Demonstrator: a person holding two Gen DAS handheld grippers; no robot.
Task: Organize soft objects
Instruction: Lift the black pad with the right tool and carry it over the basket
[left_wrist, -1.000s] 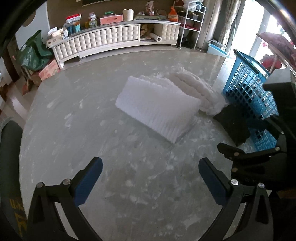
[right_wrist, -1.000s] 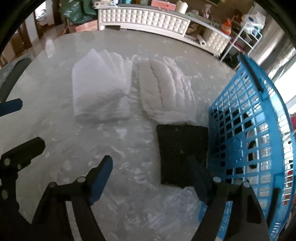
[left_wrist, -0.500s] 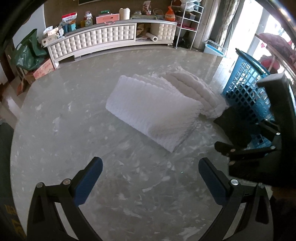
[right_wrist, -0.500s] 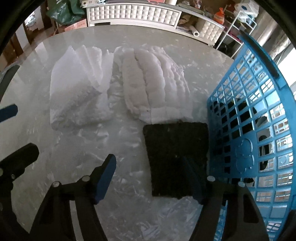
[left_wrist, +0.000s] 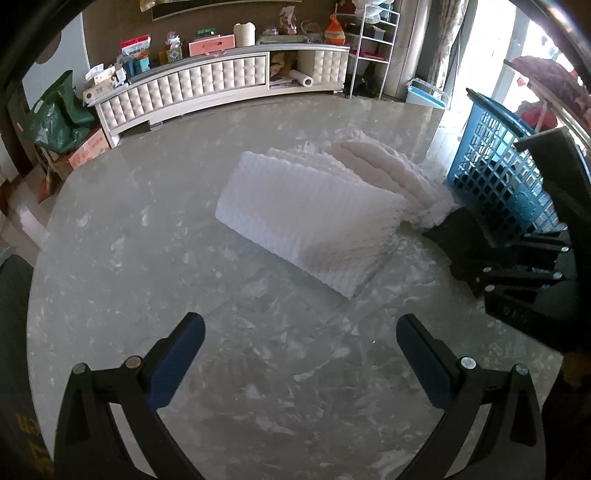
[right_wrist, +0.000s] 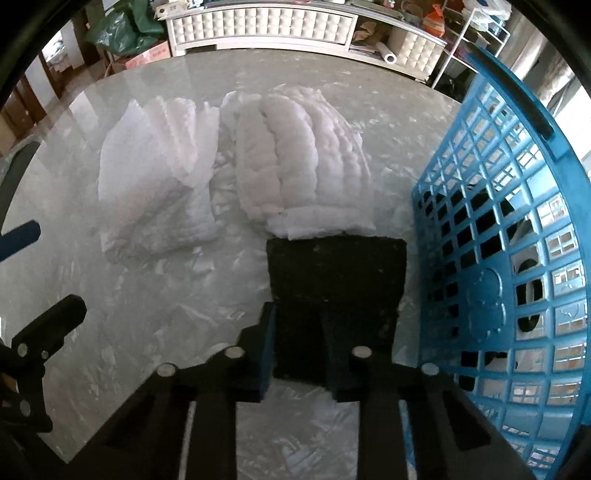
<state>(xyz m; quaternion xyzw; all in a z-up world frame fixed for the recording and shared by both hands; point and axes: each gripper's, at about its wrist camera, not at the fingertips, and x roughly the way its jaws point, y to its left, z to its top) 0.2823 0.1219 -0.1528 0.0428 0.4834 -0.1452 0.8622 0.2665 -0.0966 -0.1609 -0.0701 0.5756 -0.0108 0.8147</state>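
A black foam square (right_wrist: 336, 273) lies on the marble table beside the blue basket (right_wrist: 495, 236). My right gripper (right_wrist: 299, 343) has closed its jaws on the near edge of the black square. A white ribbed foam pad (right_wrist: 155, 188) and a white puffy folded cloth (right_wrist: 299, 166) lie behind it; they also show in the left wrist view, the pad (left_wrist: 310, 218) and the cloth (left_wrist: 391, 173). My left gripper (left_wrist: 299, 354) is open and empty above bare table, well short of the pad. The right gripper's body (left_wrist: 532, 266) shows at that view's right edge.
The blue basket (left_wrist: 502, 181) stands at the table's right edge with dark and white items inside. A white cabinet (left_wrist: 221, 85) with clutter runs along the far wall. A green bag (left_wrist: 55, 114) and boxes sit on the floor at the left.
My right gripper moved forward to the black square and closed on its near edge. My left gripper stayed open and shifted slightly forward.
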